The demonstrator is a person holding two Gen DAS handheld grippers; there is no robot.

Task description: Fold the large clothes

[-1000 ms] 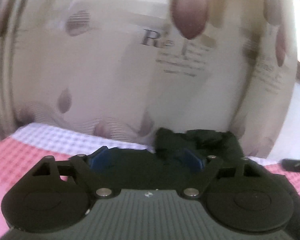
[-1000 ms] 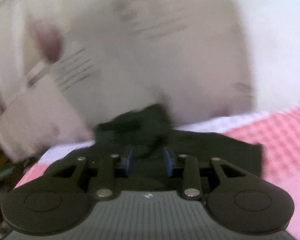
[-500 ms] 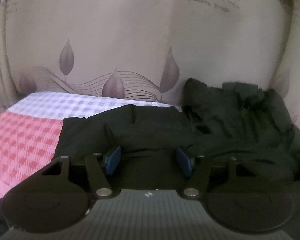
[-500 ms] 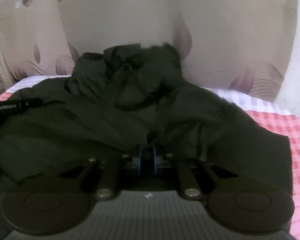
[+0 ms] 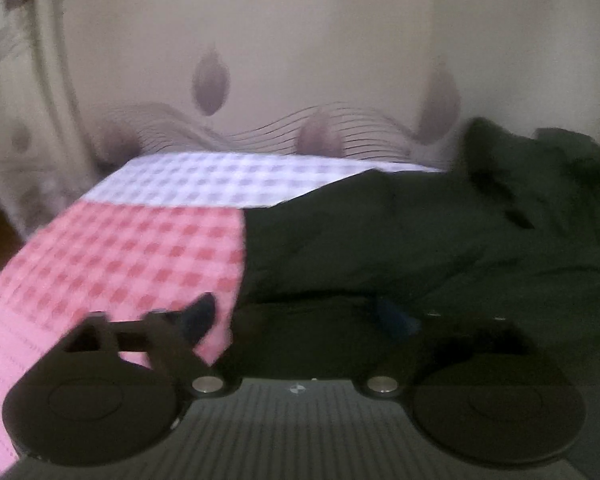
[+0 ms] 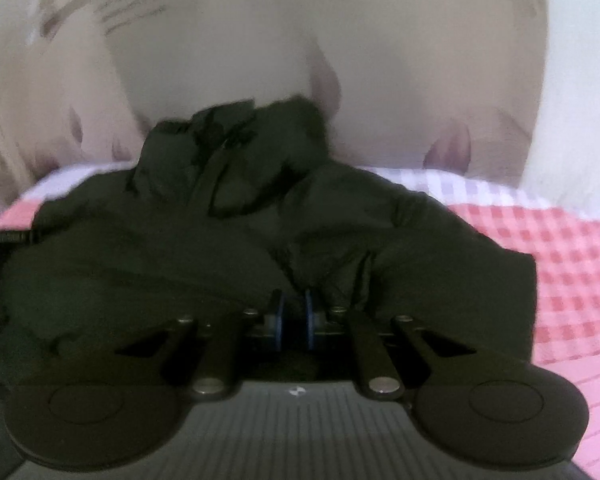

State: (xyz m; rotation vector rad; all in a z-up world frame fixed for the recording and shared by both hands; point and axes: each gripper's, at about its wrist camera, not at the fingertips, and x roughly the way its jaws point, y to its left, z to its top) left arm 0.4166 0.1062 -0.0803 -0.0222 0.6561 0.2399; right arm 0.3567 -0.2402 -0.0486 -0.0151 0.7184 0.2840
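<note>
On a pink-and-white checked cloth (image 5: 148, 248) before a leaf-print curtain (image 5: 300, 60), a dark jacket (image 6: 228, 240) lies rumpled. The left gripper (image 5: 300, 316) spreads its jaws wider over the jacket's edge, gripping nothing; the right gripper (image 6: 293, 316) has its blue pads nearly together against the fabric, a pinch unclear.

Little can be read here. In the right wrist view the curtain (image 6: 228, 40) carries a few lines of dark printed script near its upper left, but they are smeared by blur and no word comes clear. At the left edge of the same view a small dark tab on the jacket (image 6: 140, 248) bears pale lettering, too small and soft to make out. Each camera housing shows a tiny white emblem at its middle, a mark and not letters. Nothing else carries any writing, number or sign.
</note>
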